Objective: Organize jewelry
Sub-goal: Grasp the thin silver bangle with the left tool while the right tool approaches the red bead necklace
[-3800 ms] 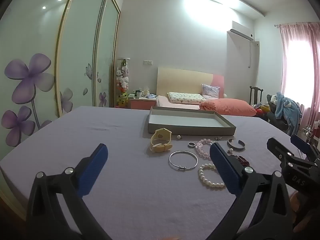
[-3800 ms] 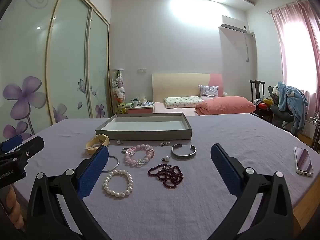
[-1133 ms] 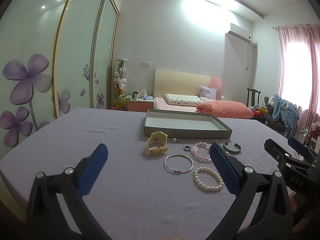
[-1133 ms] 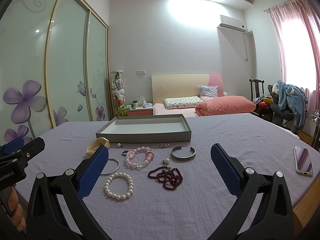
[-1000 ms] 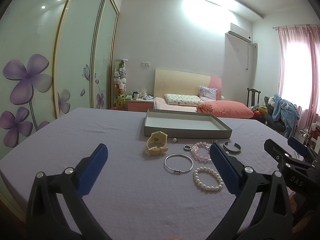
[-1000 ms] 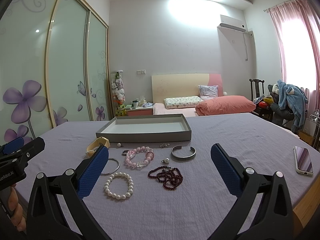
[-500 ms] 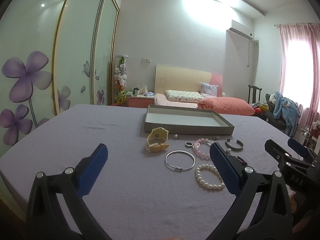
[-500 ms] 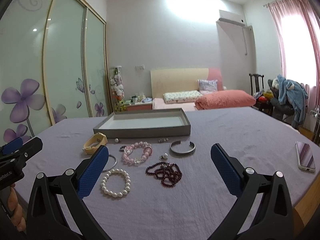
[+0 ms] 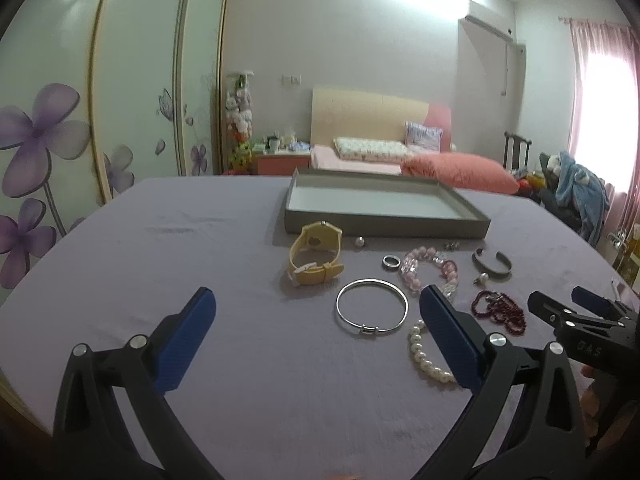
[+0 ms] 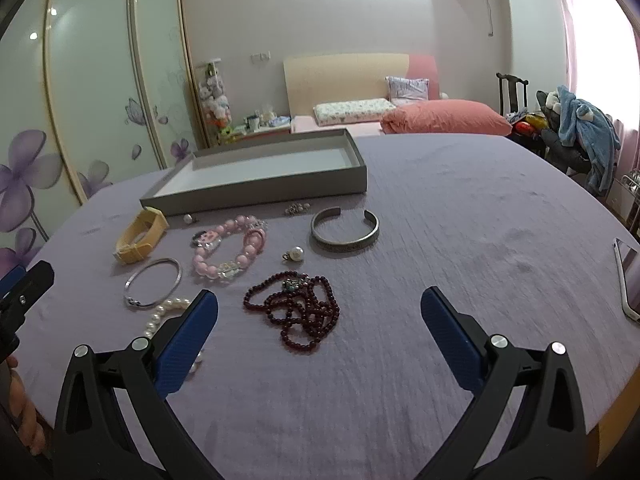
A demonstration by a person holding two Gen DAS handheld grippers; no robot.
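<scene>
Holding our right gripper (image 10: 319,316) wide apart, we see the dark red bead necklace (image 10: 298,310) centre-frame, just ahead; left gripper (image 9: 316,314) gapes too.

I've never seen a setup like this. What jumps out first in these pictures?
Two wide-open grippers frame the scene, the left gripper and the right gripper, both hovering over a purple tablecloth. Jewelry lies scattered between them: a dark red bead necklace, a pink bead bracelet and a yellow watch. Behind them sits a grey tray, nothing in it.
</scene>
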